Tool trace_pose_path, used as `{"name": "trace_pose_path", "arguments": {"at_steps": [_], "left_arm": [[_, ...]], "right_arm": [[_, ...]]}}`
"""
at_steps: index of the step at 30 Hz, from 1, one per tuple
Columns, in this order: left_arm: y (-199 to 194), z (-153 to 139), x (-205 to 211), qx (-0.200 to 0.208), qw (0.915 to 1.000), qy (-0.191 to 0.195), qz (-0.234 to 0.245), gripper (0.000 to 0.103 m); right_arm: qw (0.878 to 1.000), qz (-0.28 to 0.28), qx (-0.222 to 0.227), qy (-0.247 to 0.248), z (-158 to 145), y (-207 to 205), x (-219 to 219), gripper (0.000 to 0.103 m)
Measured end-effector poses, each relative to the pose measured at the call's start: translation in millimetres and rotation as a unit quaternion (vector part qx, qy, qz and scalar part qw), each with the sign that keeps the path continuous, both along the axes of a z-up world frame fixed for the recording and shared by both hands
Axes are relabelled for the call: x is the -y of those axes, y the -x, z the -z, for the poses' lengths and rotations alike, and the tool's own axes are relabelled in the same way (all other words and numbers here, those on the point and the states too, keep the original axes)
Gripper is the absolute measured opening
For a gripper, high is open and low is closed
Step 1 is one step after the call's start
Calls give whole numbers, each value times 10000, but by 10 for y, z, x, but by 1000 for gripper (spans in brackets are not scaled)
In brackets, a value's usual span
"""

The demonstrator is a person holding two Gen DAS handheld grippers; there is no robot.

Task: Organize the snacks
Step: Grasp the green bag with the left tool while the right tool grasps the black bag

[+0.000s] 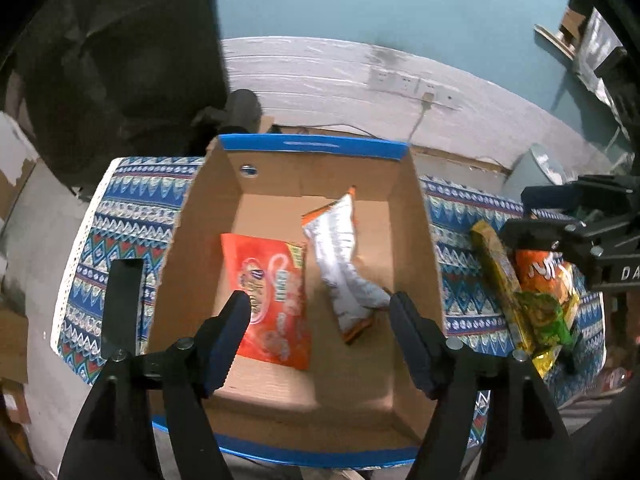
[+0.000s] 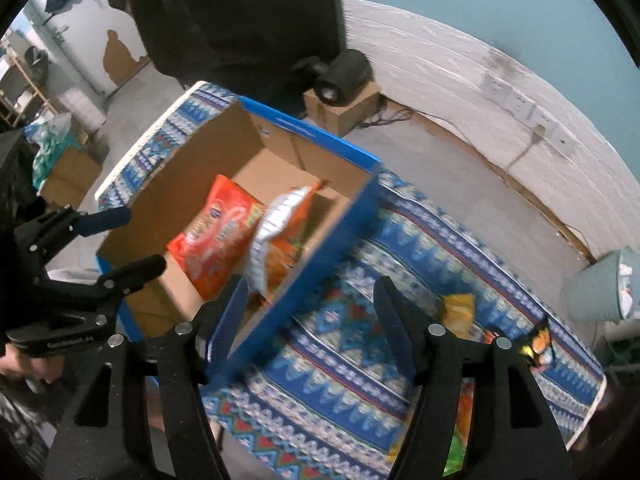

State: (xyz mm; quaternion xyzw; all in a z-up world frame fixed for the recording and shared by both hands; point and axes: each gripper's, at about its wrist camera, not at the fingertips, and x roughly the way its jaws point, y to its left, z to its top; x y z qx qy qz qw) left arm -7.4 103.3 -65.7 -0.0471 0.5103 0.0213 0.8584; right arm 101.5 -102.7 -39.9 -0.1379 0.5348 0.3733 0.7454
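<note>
While both my left fingers (image 1: 320, 312) and right fingers (image 2: 308, 300) stand wide and hold nothing, the red bag (image 1: 268, 300) and white bag (image 1: 340, 260) lie in the box (image 1: 416, 216); more snacks (image 1: 536, 292) wait on the tabletop (image 1: 120, 216).

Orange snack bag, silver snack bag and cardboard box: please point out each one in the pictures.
orange snack bag (image 1: 270, 300), left wrist view, middle of its printed front.
silver snack bag (image 1: 340, 264), left wrist view, middle of its silver side.
cardboard box (image 1: 312, 146), left wrist view, blue far rim.
</note>
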Motion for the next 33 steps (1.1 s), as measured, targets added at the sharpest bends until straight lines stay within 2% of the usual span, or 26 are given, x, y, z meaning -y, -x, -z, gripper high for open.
{"name": "trace_pose_path", "arguments": {"at_steps": [9,14,17,21,28,33], "left_arm": [[2,-1,482,-76,9985,47,536,74],[-1,25,778,-217,9959,194,859,74],[1,42,955,-254,9942,136,1036,74],[19,99,1201,-345,9912,65,1279,77],[35,212,1640,-597,9825,66,1763,77],[14,279,1893,-765,9782,175,1921,81]], "right_arm": [[9993,345,80,99,17,24,738,66],[9980,612,75,138,39,55,1170,66],[9967,798,51,138,62,67,1437,66],[9953,937,17,227,123,113,1755,73],[9901,1340,-165,394,358,180,2359,76],[9859,1536,-382,536,560,240,2703,81]]}}
